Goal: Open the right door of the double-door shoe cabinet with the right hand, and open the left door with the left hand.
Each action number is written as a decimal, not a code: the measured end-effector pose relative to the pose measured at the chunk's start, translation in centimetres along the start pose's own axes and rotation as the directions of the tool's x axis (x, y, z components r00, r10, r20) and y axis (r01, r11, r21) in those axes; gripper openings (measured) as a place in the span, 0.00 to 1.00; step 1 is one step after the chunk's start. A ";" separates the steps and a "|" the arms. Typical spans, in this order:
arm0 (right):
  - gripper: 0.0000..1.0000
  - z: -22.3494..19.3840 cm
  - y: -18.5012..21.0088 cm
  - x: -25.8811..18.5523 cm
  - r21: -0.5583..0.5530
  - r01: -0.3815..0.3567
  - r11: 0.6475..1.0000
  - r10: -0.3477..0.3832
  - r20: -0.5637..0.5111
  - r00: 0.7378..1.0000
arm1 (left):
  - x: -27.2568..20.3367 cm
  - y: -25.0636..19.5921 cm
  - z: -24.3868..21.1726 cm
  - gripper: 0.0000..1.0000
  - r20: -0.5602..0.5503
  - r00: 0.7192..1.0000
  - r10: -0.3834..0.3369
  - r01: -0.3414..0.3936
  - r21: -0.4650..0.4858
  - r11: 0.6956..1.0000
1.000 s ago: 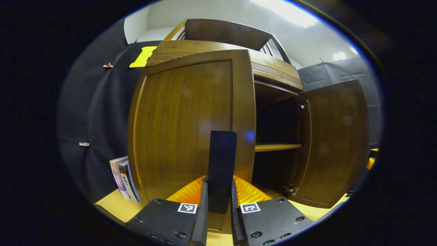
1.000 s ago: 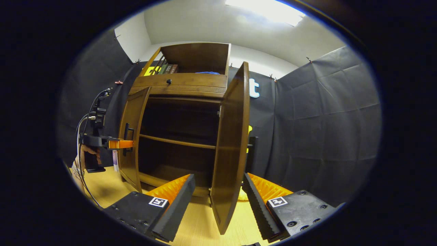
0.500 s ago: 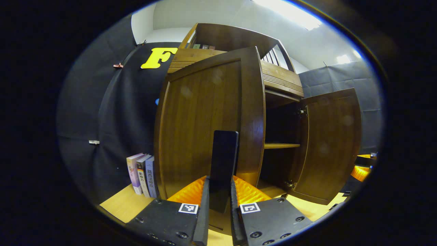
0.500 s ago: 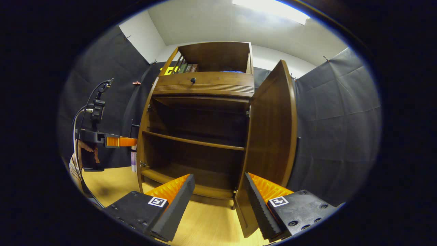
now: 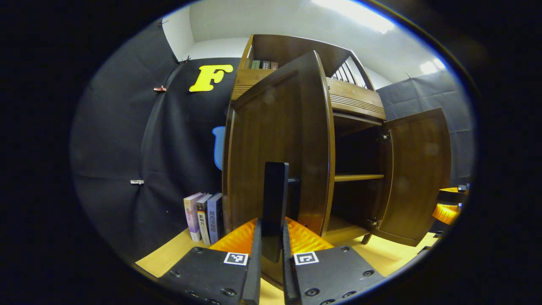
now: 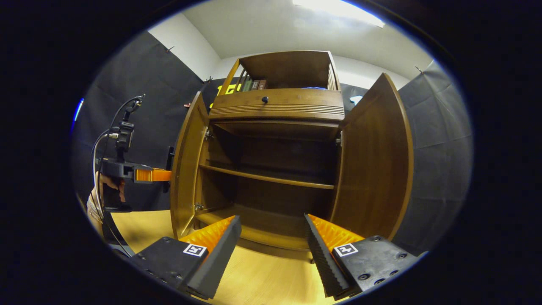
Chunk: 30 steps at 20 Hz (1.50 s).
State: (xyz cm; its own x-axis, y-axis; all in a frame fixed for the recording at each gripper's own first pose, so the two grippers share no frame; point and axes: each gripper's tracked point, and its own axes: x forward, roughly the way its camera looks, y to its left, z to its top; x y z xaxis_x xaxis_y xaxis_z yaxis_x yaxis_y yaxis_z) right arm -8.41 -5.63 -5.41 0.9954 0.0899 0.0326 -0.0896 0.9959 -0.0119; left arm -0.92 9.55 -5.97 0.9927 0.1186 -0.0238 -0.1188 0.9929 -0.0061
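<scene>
Left claw (image 5: 271,237) is clenched on the left door's handle (image 5: 274,199) at frame centre; left door (image 5: 275,140) stands swung wide. Right claw (image 6: 271,241) is released, spread at lower centre; right door (image 6: 372,156) stands open at right

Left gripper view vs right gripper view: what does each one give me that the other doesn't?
Left gripper view: the outer face of the left door, its handle clamped in the left hand-held gripper, and books standing on the floor beside the cabinet.
Right gripper view: the right hand-held gripper, open and holding nothing, the drawer knob, and the hand holding the left one.
Both: the right door swung open and the inner shelf.
</scene>
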 end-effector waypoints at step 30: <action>0.97 -1.8 2.1 3.5 0.020 0.003 1.000 -0.002 -0.045 0.999 | -9.6 4.0 3.7 0.25 0.065 0.976 0.209 -0.212 0.054 0.976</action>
State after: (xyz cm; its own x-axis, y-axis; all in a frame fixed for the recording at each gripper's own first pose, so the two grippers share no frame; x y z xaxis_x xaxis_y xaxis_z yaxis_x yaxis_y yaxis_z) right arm -5.03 -3.26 -7.09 0.9961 0.0870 -0.0125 -0.0869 0.9962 0.0087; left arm -10.88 12.41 -2.06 0.9454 0.3234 0.0406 -0.3252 0.9442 0.0528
